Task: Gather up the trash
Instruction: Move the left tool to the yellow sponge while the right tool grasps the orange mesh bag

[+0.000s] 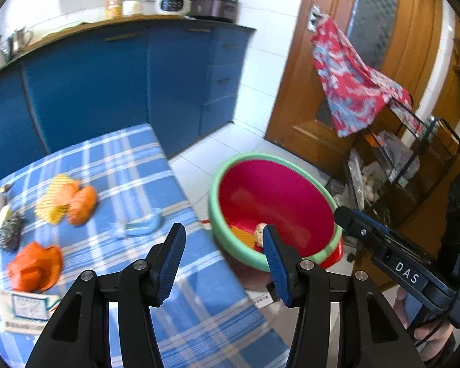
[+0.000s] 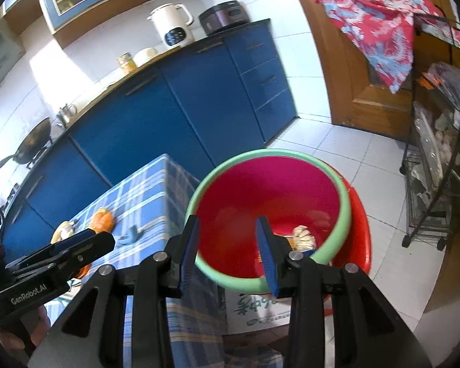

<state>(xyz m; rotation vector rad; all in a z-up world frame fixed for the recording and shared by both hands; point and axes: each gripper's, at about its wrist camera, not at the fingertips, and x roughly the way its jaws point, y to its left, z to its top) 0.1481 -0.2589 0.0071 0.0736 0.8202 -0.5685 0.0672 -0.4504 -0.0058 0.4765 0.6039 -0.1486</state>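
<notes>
The right gripper (image 1: 408, 271) reads "DAS"; the left gripper (image 2: 30, 296) reads "GenRobot.AI"

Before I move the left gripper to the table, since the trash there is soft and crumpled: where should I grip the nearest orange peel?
Come from above onto the orange peel and pinch its raised crumpled middle; it domes up off the checked cloth, while its edges lie flat. The left gripper is open.

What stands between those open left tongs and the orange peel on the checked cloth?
Nothing visible. The left tongs are open and empty, and only bare tablecloth lies between them and the orange peel. A blue scrap lies farther back, off that line.
</notes>
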